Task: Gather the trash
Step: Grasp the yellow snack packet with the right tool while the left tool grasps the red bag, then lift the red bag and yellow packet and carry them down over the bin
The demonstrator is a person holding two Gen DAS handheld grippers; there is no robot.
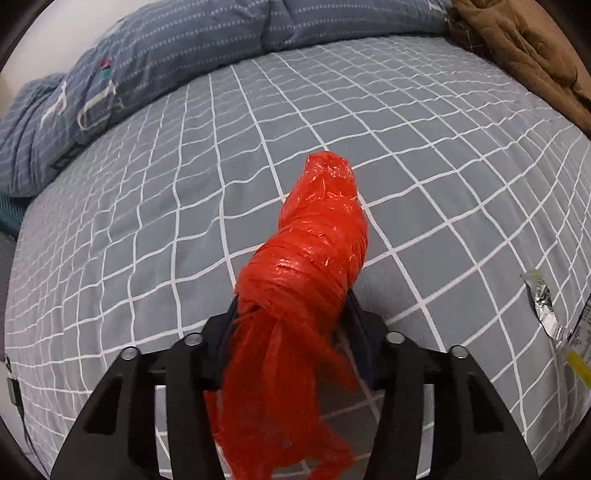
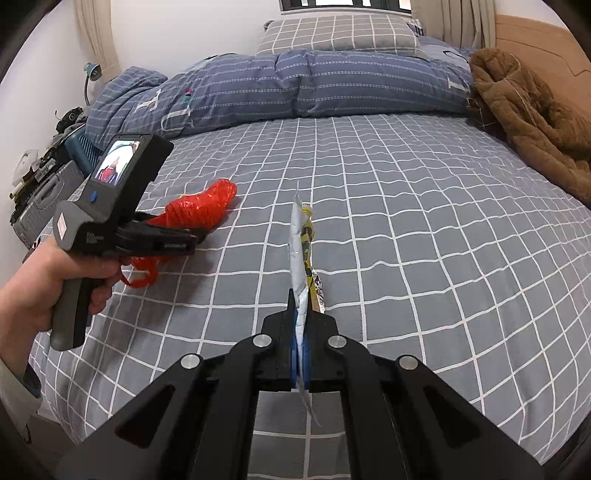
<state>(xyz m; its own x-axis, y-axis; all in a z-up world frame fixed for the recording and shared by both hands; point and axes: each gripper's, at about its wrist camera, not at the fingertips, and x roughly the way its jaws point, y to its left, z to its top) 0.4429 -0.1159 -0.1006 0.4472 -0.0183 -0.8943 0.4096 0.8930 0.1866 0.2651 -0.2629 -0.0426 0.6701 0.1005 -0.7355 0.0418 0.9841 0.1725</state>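
Observation:
A crumpled red plastic bag [image 1: 317,229] lies on the grey, white-checked bed sheet [image 1: 147,221]. My left gripper [image 1: 291,299] is shut on its knotted near end, and loose red strips hang down between the arms. In the right wrist view the same bag [image 2: 199,206] sticks out ahead of the left gripper [image 2: 201,233], which a hand [image 2: 33,280] holds low over the sheet. My right gripper [image 2: 303,314] is shut on a flat silver and yellow wrapper [image 2: 301,240], held edge-up above the bed. That wrapper [image 1: 543,302] also shows at the right edge of the left wrist view.
A folded blue striped duvet [image 2: 295,85] lies across the far side of the bed, with a checked pillow [image 2: 332,33] behind it. A brown fleece blanket [image 2: 528,118] is heaped at the far right. A grey suitcase [image 2: 40,199] and clutter stand beside the bed's left edge.

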